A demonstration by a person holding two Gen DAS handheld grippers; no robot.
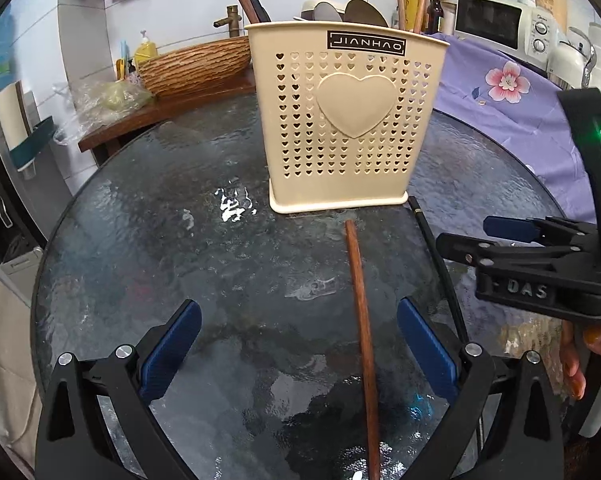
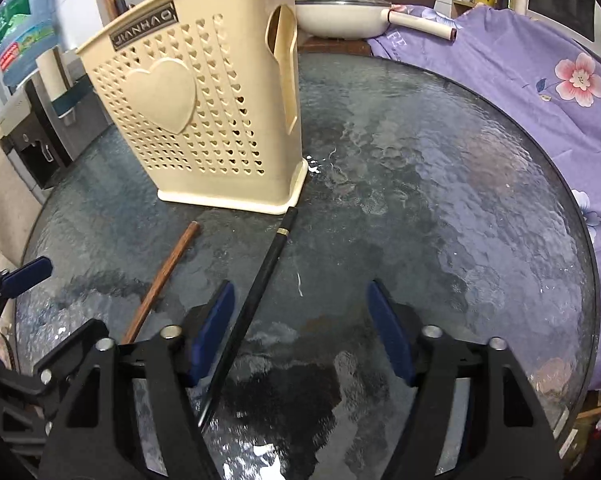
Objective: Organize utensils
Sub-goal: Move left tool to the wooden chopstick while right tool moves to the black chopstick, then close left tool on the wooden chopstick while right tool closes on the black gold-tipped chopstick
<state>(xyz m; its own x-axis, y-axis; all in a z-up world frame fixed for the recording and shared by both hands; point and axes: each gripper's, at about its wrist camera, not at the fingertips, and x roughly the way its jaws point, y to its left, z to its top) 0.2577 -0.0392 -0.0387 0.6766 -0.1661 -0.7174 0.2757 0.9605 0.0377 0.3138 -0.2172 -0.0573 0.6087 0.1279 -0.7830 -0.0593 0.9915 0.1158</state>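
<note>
Beige plastic, heart-punched all over, that was the chopstick holder (image 1: 350, 120) standing on your rippled glass table (image 1: 180, 264). Only your right view showed its side slot; only the left view caught the wooden basin and brass tap behind. Your left gripper (image 1: 298, 344) was spread wide, with the brown wooden chopstick (image 1: 362, 328) lying flat between the pads, untouched. Your right gripper (image 2: 302, 332) was open too, the black chopstick (image 2: 256, 300) just beside its left pad, contact unclear.
</note>
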